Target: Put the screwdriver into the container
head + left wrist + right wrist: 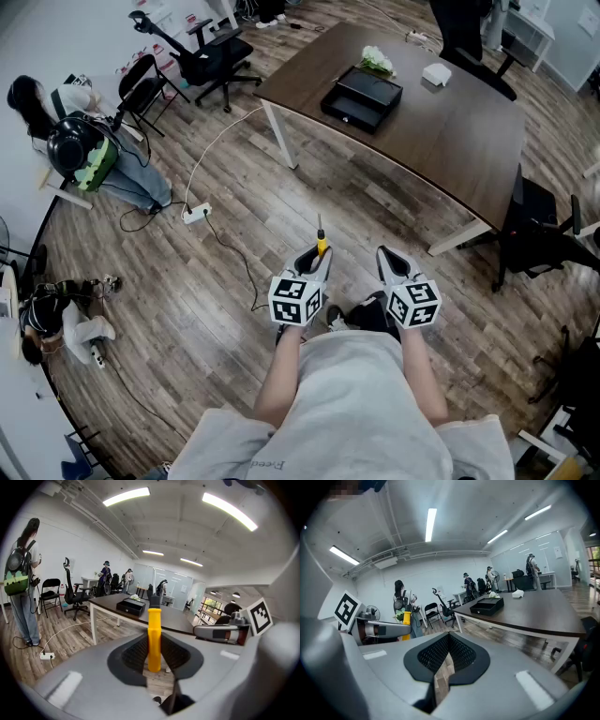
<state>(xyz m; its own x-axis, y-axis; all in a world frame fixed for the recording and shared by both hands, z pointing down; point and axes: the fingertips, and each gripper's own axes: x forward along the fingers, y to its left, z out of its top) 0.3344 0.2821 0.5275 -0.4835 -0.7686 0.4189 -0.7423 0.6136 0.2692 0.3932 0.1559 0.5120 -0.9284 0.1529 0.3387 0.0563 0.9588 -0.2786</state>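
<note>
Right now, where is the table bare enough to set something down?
On the table, the near right half is bare, from the black container to the near corner. It is crowded at the far end: container, white bunch, white box.

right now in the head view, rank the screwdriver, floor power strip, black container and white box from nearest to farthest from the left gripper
1. screwdriver, clamped in the left gripper itself
2. power strip, on the floor off to the left
3. black container, on the table ahead
4. white box, farther back on the table, right of the container
</note>
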